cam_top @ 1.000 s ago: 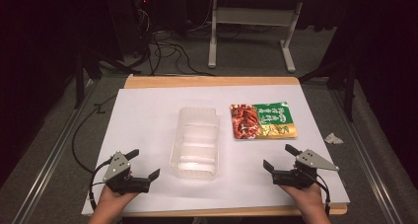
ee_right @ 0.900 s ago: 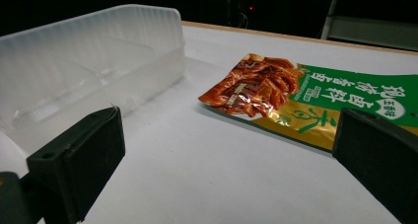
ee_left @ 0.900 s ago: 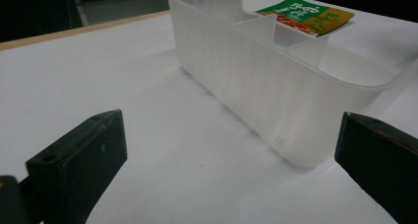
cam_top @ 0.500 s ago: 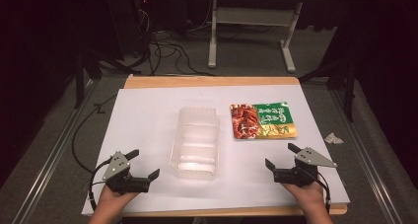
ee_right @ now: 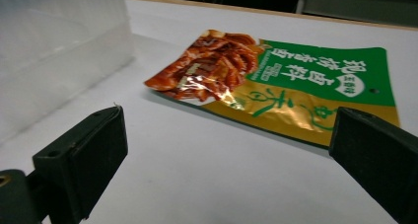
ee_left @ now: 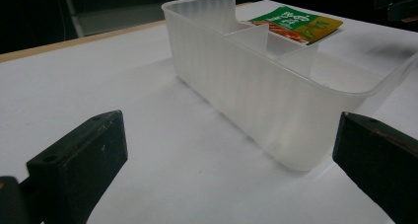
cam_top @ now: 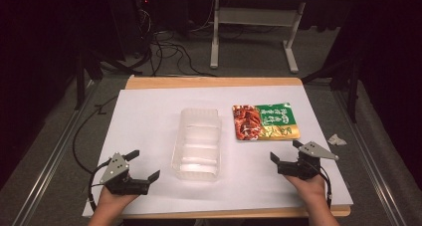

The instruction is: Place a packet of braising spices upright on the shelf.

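Lying empty between wide-open, empty-jawed left gripper (cam_top: pixel 144 167) and right gripper (cam_top: pixel 284 151), clear divided tray (cam_top: pixel 197 143) beside food packet (cam_top: pixel 265 121)

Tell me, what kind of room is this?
Probably a lab or workshop, not a kitchen: a white-covered table in a dark room, loose cables on the floor, a metal desk frame behind, and a hand-held left gripper and right gripper.
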{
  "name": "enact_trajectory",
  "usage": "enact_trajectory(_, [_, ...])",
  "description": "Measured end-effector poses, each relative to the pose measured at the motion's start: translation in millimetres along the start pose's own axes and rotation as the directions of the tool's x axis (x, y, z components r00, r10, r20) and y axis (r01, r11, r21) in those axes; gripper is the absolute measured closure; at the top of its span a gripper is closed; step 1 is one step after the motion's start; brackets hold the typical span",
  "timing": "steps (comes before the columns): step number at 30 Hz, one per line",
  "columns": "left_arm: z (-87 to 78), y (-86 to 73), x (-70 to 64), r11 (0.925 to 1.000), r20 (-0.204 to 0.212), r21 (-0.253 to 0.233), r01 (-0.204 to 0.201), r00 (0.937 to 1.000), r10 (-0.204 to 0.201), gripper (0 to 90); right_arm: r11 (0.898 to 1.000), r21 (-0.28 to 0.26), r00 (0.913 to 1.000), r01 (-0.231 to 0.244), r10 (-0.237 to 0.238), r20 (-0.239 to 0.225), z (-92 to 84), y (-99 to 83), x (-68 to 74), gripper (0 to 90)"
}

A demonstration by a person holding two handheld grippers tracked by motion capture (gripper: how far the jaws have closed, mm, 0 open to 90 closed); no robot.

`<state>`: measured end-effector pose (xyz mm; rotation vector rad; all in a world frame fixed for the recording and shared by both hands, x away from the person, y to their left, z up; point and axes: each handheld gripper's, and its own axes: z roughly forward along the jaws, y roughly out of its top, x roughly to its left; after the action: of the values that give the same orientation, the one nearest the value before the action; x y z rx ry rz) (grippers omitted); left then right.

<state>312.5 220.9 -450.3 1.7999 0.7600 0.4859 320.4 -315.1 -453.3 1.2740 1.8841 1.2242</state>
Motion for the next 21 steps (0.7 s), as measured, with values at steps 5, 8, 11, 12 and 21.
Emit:
enact_trajectory(5, [-1.6, -0.7, 1.0, 1.0, -0.02, -0.001, 0.01, 0.9998, -0.01, 0.5, 0.999, 0.019, 0.9981, -0.051, 0.051, 0.036, 11.0, 8.2, -17.8, 0.8])
enact_trajectory(8, [-2.3, -0.7, 1.3, 0.9999, -0.027, -0.008, 0.009, 0.9996, -0.009, 0.5, 0.997, 0.023, 0.9962, -0.071, 0.07, 0.052, 16.7, 14.7, -27.0, 0.9])
enact_trajectory(11, [-1.8, -1.1, 1.5, 1.0, -0.023, -0.002, 0.01, 0.9997, -0.01, 0.5, 0.994, 0.026, 0.9935, -0.103, 0.102, 0.051, 20.1, 19.1, -31.9, 1.4])
enact_trajectory(12, [-0.4, -2.3, 1.3, 0.9999, -0.012, 0.008, 0.01, 0.9999, -0.01, 0.5, 0.991, 0.033, 0.9905, -0.127, 0.125, 0.058, 23.8, 23.0, -37.1, 1.8])
enact_trajectory(21, [0.4, -3.1, -2.1, 0.9999, 0.004, 0.013, -0.003, 1.0, 0.003, 1.7, 0.974, 0.065, 0.974, -0.218, 0.213, 0.078, 43.2, 27.2, -58.1, 3.2])
